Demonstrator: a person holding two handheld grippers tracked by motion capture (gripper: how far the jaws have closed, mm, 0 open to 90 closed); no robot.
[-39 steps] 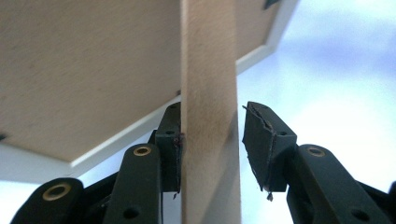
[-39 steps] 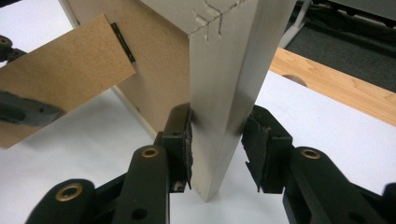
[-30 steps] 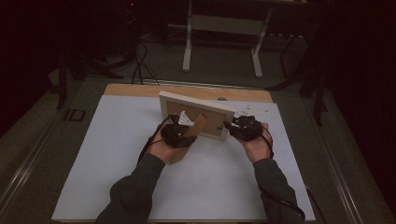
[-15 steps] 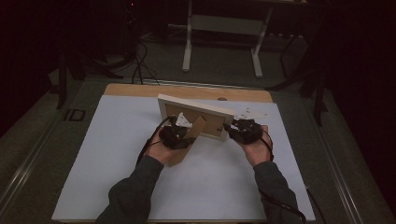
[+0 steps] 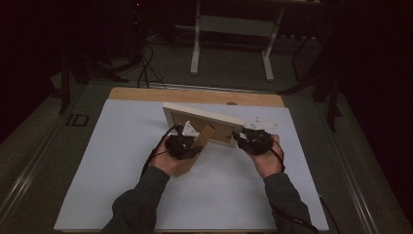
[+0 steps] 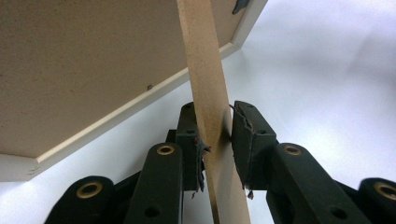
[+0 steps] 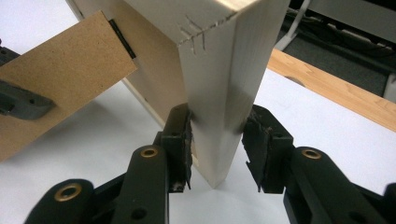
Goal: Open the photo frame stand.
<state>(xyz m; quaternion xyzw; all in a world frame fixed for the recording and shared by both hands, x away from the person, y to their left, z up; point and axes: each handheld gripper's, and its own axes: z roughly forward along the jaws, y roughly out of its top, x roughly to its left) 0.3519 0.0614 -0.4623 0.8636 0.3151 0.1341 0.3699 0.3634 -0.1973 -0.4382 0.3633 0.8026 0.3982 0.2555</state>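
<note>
Standing: we have the frame (image 5: 204, 123) upright near the far end of the white mat (image 5: 107, 161), its back toward us, so the stand can be set.
Stand: the brown strut (image 6: 208, 93) swings out from the frame's back toward us; opened, we judge, it props the frame.
Left gripper (image 5: 182, 145): just closing, its pads now pinch the strut's thin edge; this grip lets us pull the strut away from the frame.
Right gripper (image 5: 253, 139): jaws at a middling width, clamped on the frame's right end, holding it steady while the strut moves.
Left gripper view: shows the pads (image 6: 245, 140) touching both faces of the strut and the frame's brown backboard (image 6: 84, 65) above, which the high view is too small to tell.
Right gripper view: shows the pale wood corner (image 7: 224, 93) between the jaws, the strut's black hinge (image 7: 122, 38), and the wooden table edge (image 7: 336, 88) beyond the frame.
High view: shows both hands at the near side of the frame, well apart.
</note>
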